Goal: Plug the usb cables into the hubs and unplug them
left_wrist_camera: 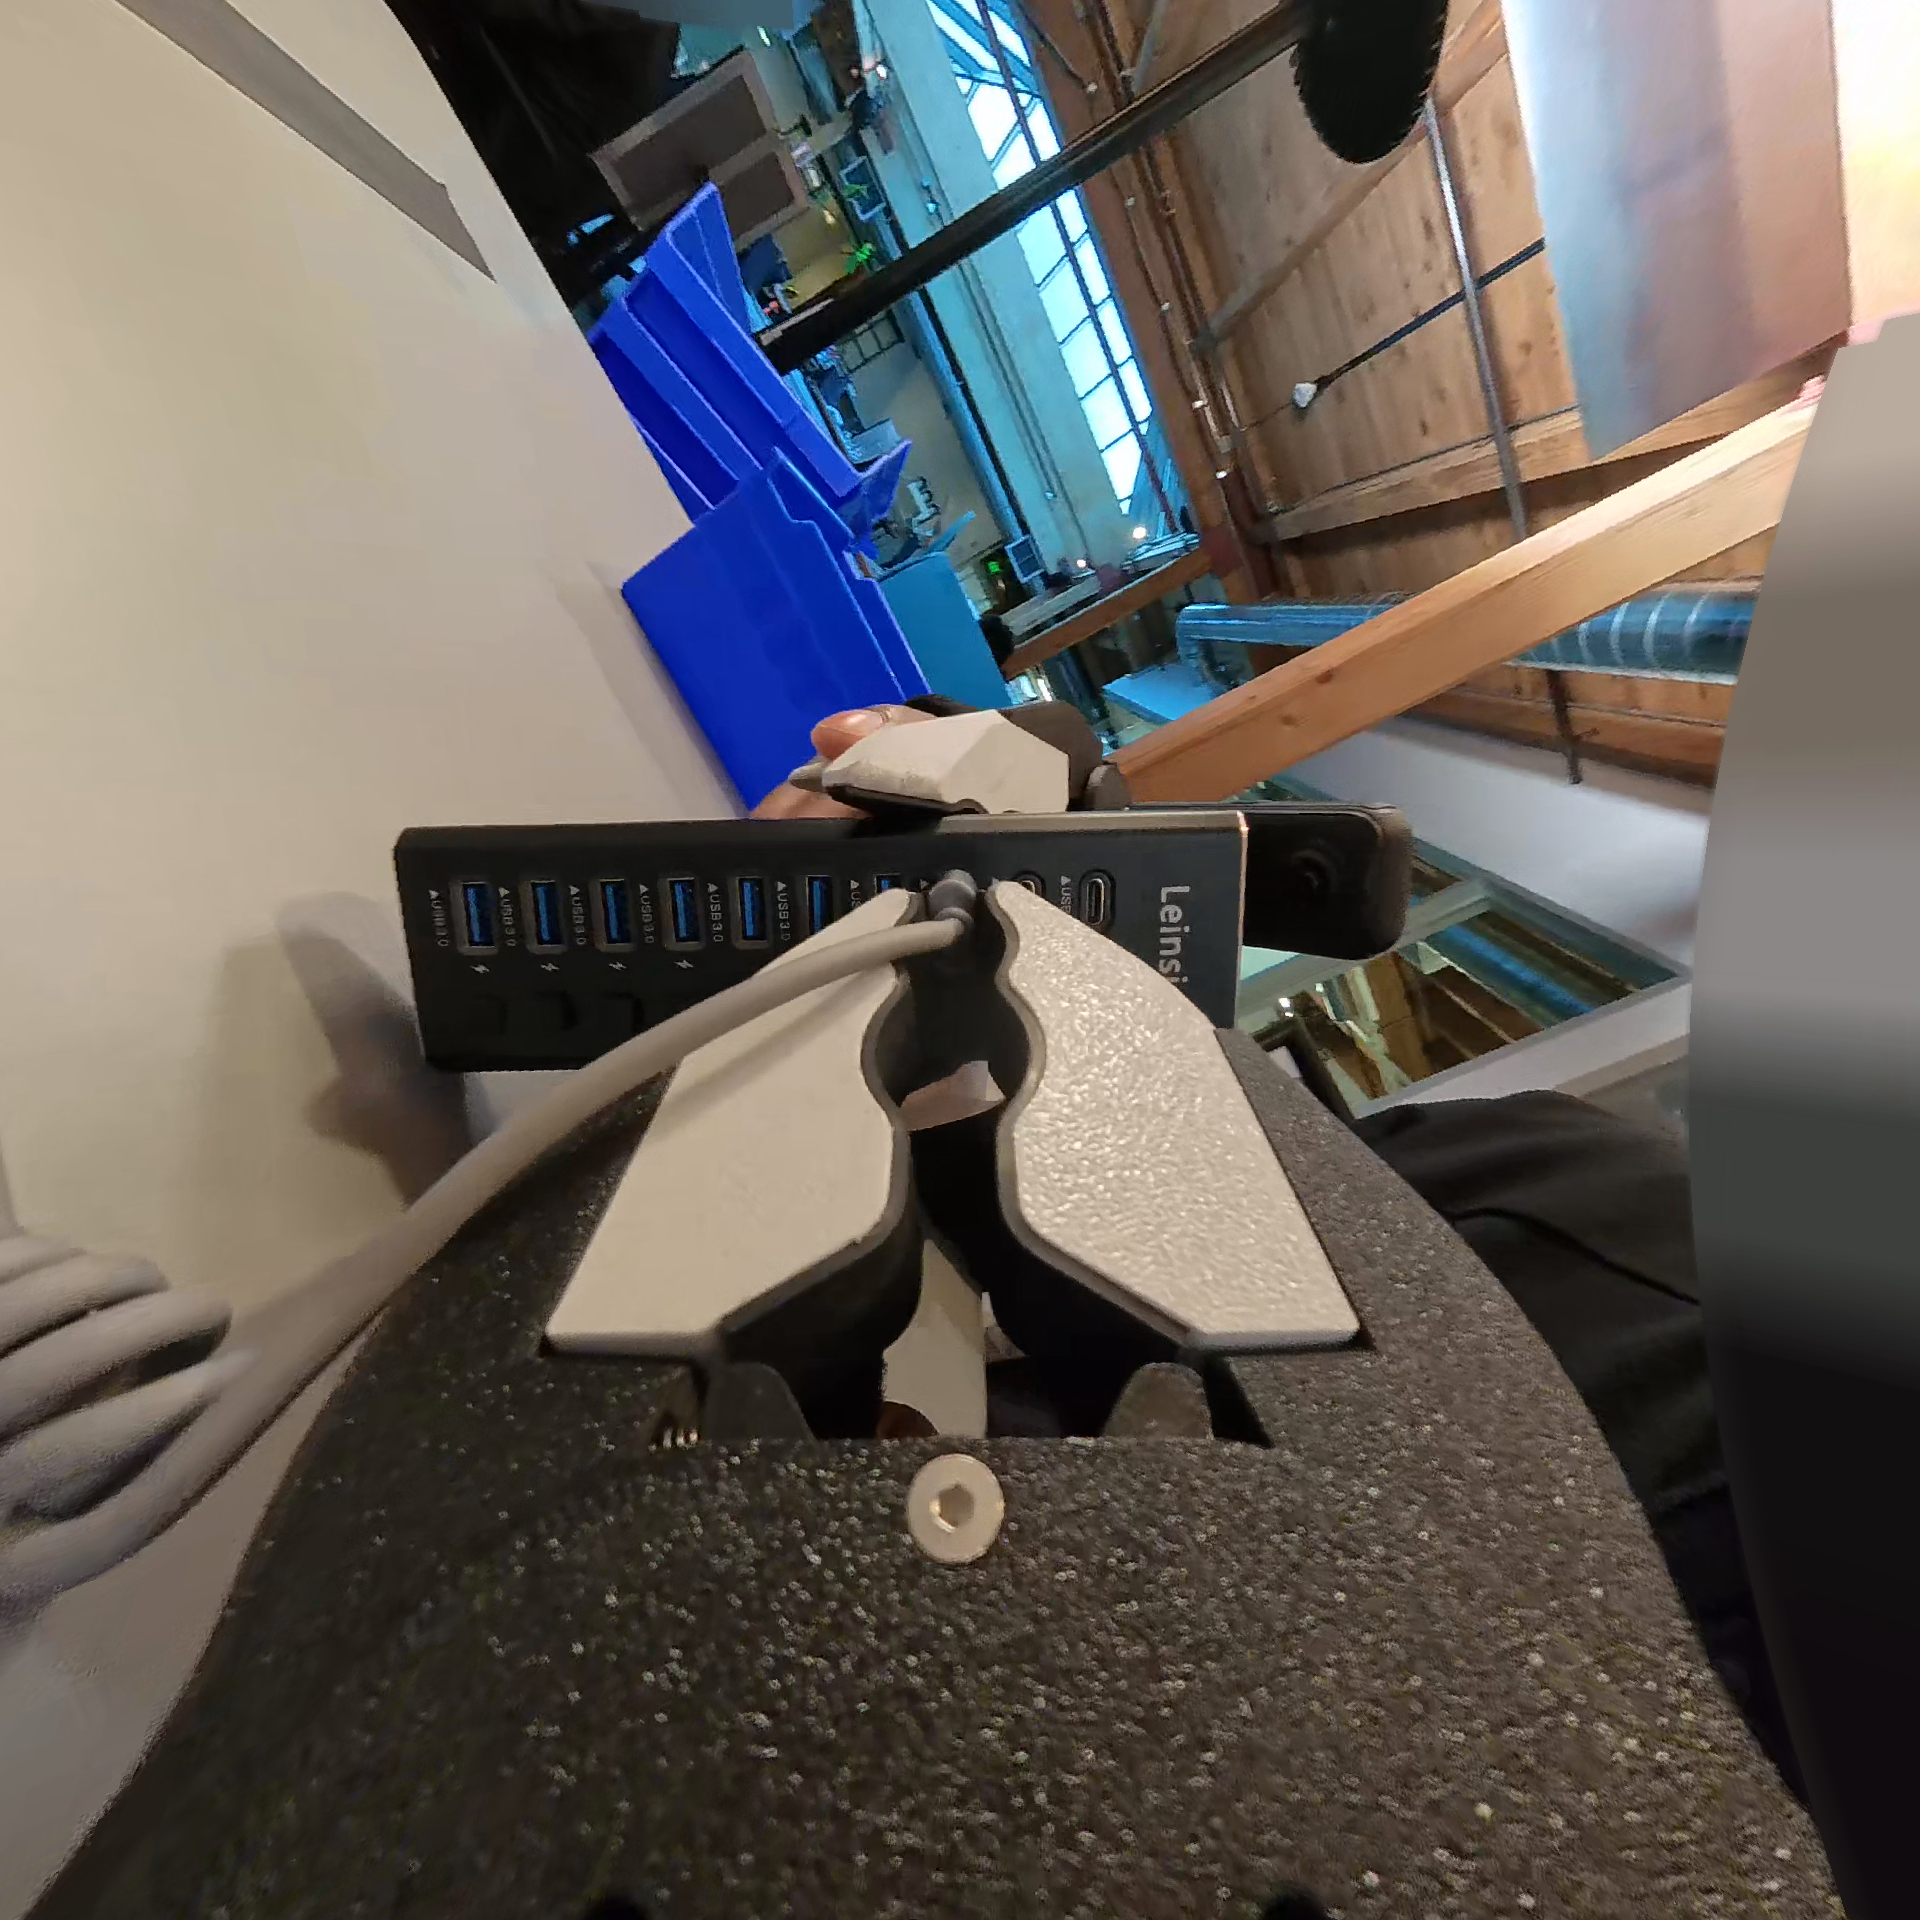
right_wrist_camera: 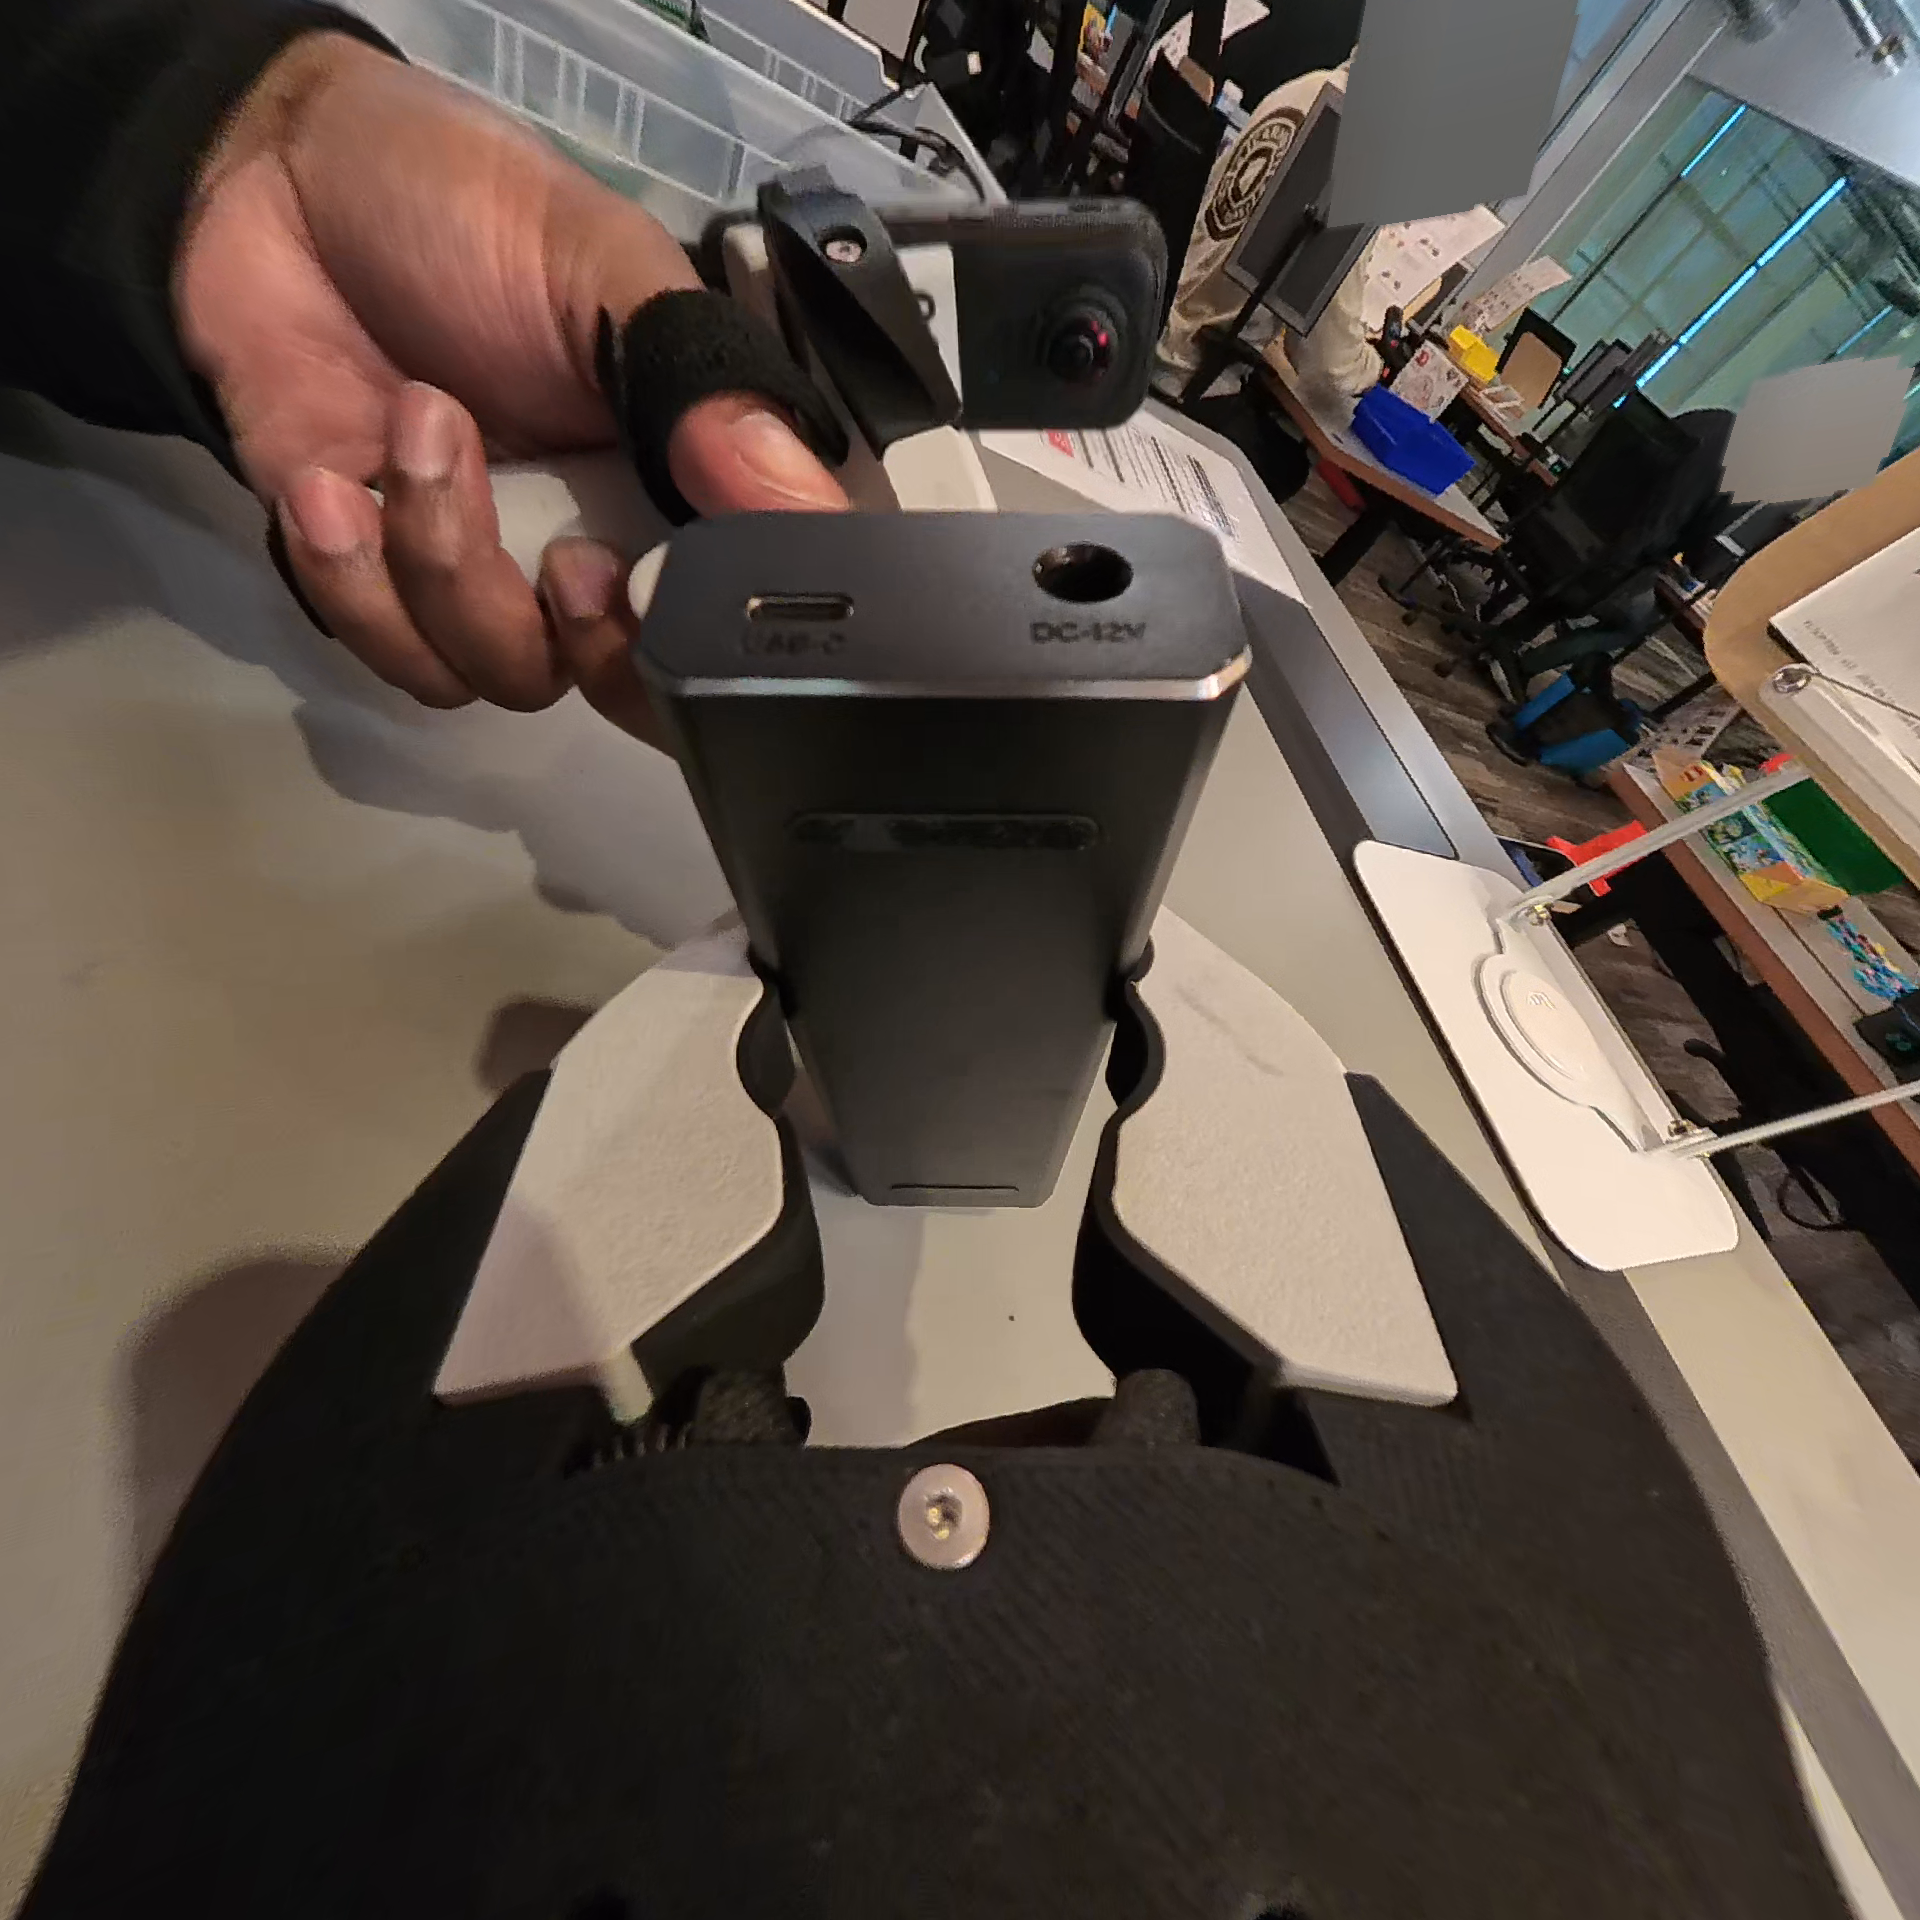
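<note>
A black USB hub (left_wrist_camera: 727, 935) with a row of blue ports faces my left gripper (left_wrist_camera: 954, 914). The left gripper is shut on the plug of a grey USB cable (left_wrist_camera: 665, 1029), and the plug tip sits at the hub's port row near its right end. The cable trails down and left. The other gripper (left_wrist_camera: 935, 774) clamps the hub from its far side. In the right wrist view my right gripper (right_wrist_camera: 951, 982) is shut on the same hub (right_wrist_camera: 935, 831), gripping its narrow body, with the hub's end face and two sockets pointing away. A person's hand (right_wrist_camera: 416, 416) holds the left gripper behind it.
Blue plastic bins (left_wrist_camera: 748, 499) stand on the white table (left_wrist_camera: 260, 623) behind the hub. A grey coil of cable (left_wrist_camera: 83, 1382) lies at the left. In the right wrist view a white stand base (right_wrist_camera: 1538, 1049) sits at the table's right edge, with papers (right_wrist_camera: 1153, 478) beyond. The tips of both grippers are at nearly the same place.
</note>
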{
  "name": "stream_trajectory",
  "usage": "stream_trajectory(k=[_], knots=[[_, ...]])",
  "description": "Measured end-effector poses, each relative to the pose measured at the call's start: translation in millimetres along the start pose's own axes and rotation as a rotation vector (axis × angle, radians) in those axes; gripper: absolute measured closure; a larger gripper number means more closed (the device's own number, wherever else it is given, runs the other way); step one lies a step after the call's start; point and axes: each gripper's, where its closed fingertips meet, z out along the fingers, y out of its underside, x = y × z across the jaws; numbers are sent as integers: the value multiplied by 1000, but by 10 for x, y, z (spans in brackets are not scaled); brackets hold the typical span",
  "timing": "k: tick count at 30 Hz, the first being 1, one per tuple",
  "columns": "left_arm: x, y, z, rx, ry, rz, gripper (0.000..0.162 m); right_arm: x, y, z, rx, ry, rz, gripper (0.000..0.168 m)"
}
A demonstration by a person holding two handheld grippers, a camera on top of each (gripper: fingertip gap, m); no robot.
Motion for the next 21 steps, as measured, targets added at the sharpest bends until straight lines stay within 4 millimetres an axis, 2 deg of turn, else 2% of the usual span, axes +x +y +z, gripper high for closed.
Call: stream_trajectory(k=[6,11,16,21], knots=[[51,117,3,-102,65,-2,154,-92,-40,-60,33,-74,-10,110],[-13,98,11,-98,-48,108,154,-68,42,-34,-27,-37,-40,110],[18,80,7,-74,33,32,154,-66,-8,-41,8,-42,-13,110],[189,15,1,-61,121,115,154,-47,-193,-95,132,-117,146,109]])
